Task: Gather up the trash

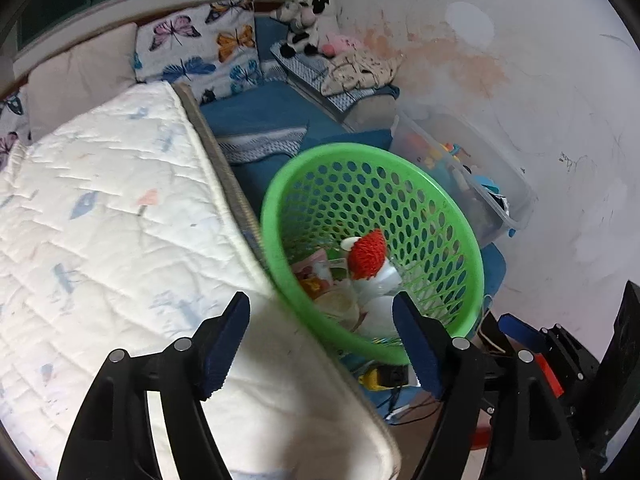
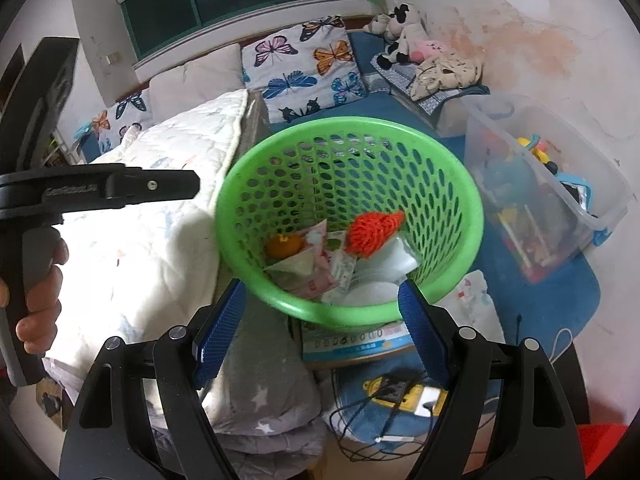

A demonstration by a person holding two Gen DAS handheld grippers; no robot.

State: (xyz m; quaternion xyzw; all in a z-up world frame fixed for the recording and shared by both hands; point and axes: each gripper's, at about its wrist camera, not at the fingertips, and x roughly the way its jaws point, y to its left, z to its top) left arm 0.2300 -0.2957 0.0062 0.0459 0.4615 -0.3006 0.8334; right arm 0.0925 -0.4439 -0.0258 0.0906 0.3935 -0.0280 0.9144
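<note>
A green perforated basket (image 1: 448, 216) (image 2: 460, 184) stands beside the bed and holds trash: red foam fruit netting (image 1: 366, 254) (image 2: 372, 232), white plastic pieces (image 2: 376, 290), pink printed wrappers (image 2: 320, 276) and an orange fruit (image 2: 284, 246). My left gripper (image 1: 320, 340) is open and empty, over the quilt edge just short of the basket rim. My right gripper (image 2: 322, 330) is open and empty, just in front of the basket's near rim. The left gripper's body and the hand holding it (image 2: 36, 240) show at the left of the right wrist view.
A folded white quilt (image 1: 100, 220) (image 2: 152, 220) lies left of the basket. A clear toy bin (image 1: 472, 176) (image 2: 552, 196) stands to the right by the wall. Butterfly pillows (image 2: 308, 68) and plush toys (image 2: 404, 32) sit behind. Cables and a yellow device (image 2: 400, 392) lie on the blue mat below.
</note>
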